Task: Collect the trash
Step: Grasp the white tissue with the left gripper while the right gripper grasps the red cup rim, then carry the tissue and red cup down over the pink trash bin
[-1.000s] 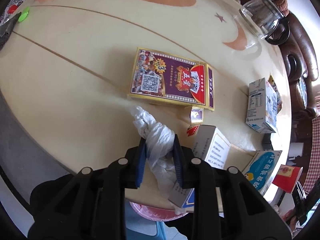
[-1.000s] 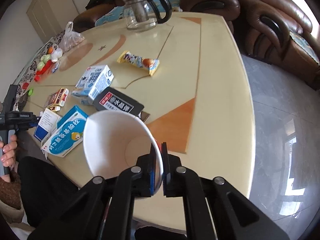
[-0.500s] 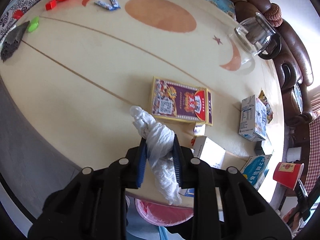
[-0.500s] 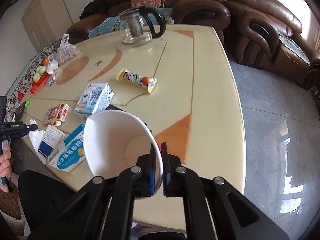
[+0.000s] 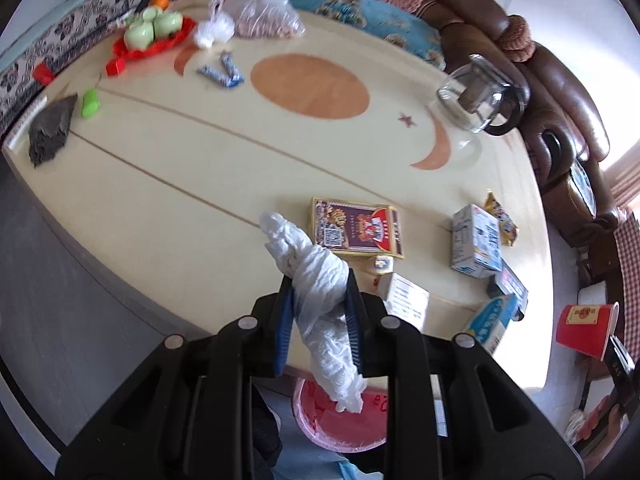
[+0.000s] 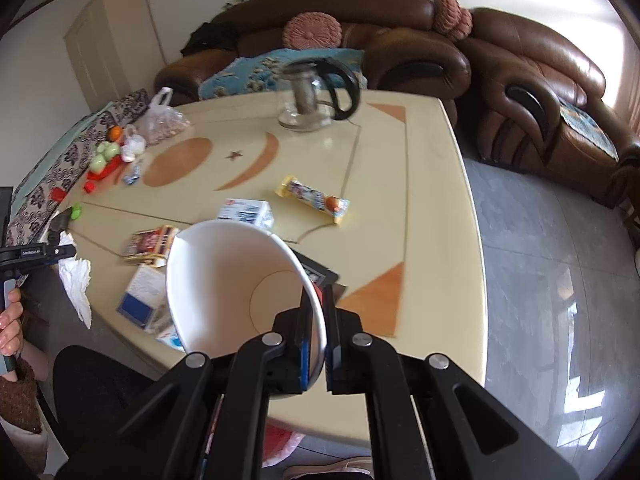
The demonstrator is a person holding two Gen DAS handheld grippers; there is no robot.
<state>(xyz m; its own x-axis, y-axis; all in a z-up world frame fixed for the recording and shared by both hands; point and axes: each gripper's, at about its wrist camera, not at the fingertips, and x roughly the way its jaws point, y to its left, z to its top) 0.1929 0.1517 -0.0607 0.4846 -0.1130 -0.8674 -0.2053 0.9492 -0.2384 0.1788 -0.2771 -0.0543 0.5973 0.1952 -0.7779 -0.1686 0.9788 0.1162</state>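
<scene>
Right wrist view: a big cream table (image 6: 420, 208) littered with boxes and wrappers, and over its near edge the right gripper (image 6: 316, 344) clamps the thin rim of a white paper cup (image 6: 232, 280), which looks light, easily crushed and best held at the rim. Left wrist view: the left gripper (image 5: 320, 320) squeezes a crumpled white tissue (image 5: 320, 292) at its middle, soft and weightless, above a pink bin (image 5: 340, 424).

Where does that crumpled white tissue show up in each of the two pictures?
Left wrist view: the tissue sits low in the centre, pinched in the left gripper.
Right wrist view: it hangs at the far left edge.
Shared landmark: the glass teapot on the table.
</scene>
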